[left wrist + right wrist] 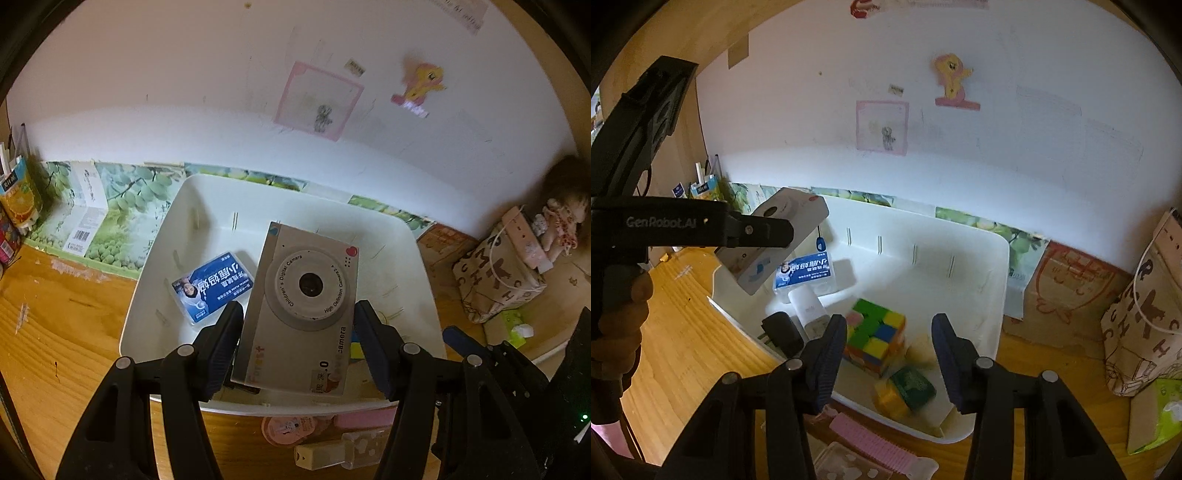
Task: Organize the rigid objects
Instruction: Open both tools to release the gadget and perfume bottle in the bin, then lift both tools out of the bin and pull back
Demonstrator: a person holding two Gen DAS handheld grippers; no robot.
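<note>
My left tool point(299, 343) is clamped on the flat sides of a children's camera box point(301, 295), which hangs tilted above the near left part of the white bin point(155, 280). Under and beside it in the bin lies a blue card box point(214, 286).

From my right wrist I see that same left tool point(768, 230) with the camera box point(783, 236) over the bin's left rim, a hand point(618, 317) gripping its handle. My right tool point(888, 347) is partly open and has hold of nothing; its jaws stand on either side of a colour cube point(875, 336) lying in the bin point(993, 295), not pressing on it. Crowded around the cube are a white cylinder point(809, 306), a black plug point(781, 332), the blue card box point(807, 275) and a green and yellow block point(908, 387), blurred.

On the wooden table point(66, 325) in front of the bin sit a pink comb point(875, 441) and a clear case point(846, 463). To the right stand a lettered paper bag point(1145, 321) and a cardboard box point(1067, 291) against the wall.
</note>
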